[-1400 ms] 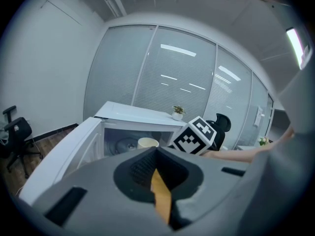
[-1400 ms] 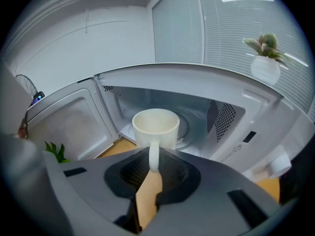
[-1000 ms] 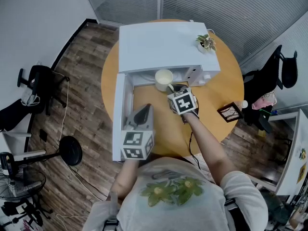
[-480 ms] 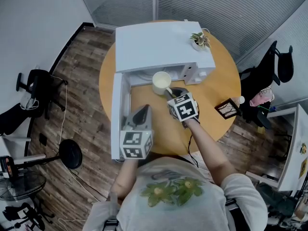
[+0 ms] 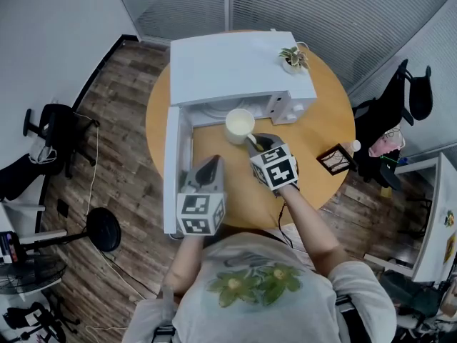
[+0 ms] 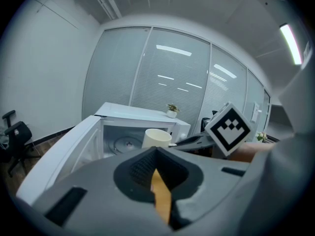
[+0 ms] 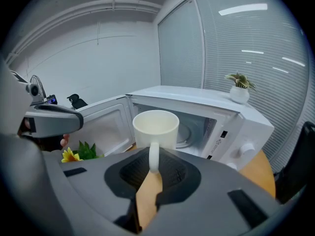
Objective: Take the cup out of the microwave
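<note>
A cream cup (image 5: 239, 125) hangs in front of the white microwave's (image 5: 235, 66) open cavity, above the orange table (image 5: 314, 138). My right gripper (image 5: 251, 140) is shut on the cup's handle; in the right gripper view the handle runs down from the cup (image 7: 155, 127) into the jaws of the right gripper (image 7: 153, 168). My left gripper (image 5: 212, 164) hovers beside the open microwave door (image 5: 173, 170), its jaws closed with nothing in them. From the left gripper view the cup (image 6: 156, 138) shows just past the left gripper's (image 6: 156, 154) tips.
A small potted plant (image 5: 291, 59) stands on the microwave's top right corner. A dark square frame (image 5: 334, 160) lies at the table's right edge. The door swings out along the table's left side. Office chairs stand on the floor at left and right.
My right gripper has drawn the cup back out of the microwave mouth toward the person. The left gripper has stayed in place.
</note>
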### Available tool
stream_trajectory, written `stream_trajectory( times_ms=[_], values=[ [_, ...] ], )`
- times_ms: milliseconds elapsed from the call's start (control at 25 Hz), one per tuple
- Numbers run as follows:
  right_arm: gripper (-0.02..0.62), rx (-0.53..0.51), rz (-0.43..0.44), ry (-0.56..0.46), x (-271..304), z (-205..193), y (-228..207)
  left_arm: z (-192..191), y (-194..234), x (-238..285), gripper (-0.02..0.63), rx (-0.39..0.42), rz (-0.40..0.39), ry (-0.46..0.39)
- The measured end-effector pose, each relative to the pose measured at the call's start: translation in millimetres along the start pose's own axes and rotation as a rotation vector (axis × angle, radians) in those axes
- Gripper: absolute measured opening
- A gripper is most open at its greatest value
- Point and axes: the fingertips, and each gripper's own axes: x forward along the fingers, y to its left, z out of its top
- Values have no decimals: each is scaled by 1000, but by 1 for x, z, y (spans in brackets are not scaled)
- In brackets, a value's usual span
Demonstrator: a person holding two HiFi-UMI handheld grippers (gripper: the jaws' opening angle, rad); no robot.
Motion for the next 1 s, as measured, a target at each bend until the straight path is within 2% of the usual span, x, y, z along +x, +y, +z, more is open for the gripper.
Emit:
stream_trajectory(
  times_ms=[760, 1000],
  values=[
    [58, 38, 6, -66, -67, -19, 10, -9, -19, 1, 3, 27, -42, 19],
    [58, 71, 13, -86, -85, -29, 8, -8, -26, 1, 3, 68, -77, 4]
  ],
)
